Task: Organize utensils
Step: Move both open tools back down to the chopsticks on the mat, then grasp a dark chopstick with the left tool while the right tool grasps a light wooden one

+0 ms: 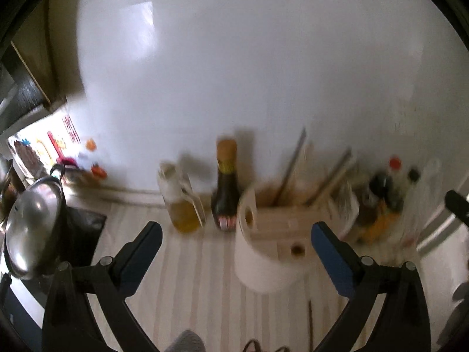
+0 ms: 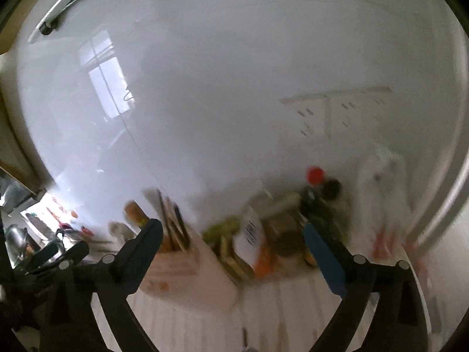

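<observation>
A wooden utensil holder (image 1: pixel 288 223) stands on the striped counter against the white wall, with several long utensils (image 1: pixel 288 170) sticking up from it. It also shows in the right wrist view (image 2: pixel 173 259), with dark utensils (image 2: pixel 173 226) in it. My left gripper (image 1: pixel 236 234) is open and empty, held above the counter in front of the holder. My right gripper (image 2: pixel 233 236) is open and empty, in front of the clutter to the holder's right. A thin dark stick (image 1: pixel 310 322) lies on the counter near the front. Both views are blurred.
A paper roll (image 1: pixel 261 264) stands right in front of the holder. A dark sauce bottle (image 1: pixel 226 187) and an oil bottle (image 1: pixel 180 202) stand to its left. A pot with a steel lid (image 1: pixel 29 228) sits far left. Bottles and packets (image 2: pixel 281 228) crowd the right.
</observation>
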`<action>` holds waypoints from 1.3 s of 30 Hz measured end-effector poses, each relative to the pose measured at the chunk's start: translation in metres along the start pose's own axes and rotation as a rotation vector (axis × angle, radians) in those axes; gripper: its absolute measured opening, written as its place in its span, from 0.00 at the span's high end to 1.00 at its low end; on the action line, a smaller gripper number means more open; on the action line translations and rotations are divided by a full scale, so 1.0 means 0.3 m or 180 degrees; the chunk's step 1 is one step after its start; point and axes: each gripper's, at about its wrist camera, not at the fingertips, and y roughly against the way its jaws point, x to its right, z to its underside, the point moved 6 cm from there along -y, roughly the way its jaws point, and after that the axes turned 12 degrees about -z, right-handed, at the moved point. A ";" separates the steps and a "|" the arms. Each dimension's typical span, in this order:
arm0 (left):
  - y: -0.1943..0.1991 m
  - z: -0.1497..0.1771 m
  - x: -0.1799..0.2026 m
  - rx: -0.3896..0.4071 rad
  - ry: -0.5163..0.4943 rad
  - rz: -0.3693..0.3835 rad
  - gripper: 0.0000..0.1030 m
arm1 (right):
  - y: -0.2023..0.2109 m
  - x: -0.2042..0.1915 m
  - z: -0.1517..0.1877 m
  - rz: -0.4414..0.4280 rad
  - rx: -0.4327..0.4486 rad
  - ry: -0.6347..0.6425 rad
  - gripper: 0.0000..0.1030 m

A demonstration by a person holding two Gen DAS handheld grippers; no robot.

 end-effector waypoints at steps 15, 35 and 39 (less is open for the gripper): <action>-0.172 0.474 0.341 -0.0734 -0.0594 -0.0164 0.00 | -0.034 0.458 0.475 0.0563 -0.0901 -0.0286 0.21; -0.349 0.791 0.573 -0.1564 -0.0953 0.0131 0.75 | -0.267 0.602 0.898 0.0437 -0.2290 -0.0293 0.70; -0.336 0.790 0.545 -0.1594 -0.0981 0.0115 0.91 | -0.265 0.589 0.911 0.0537 -0.2326 -0.0194 0.93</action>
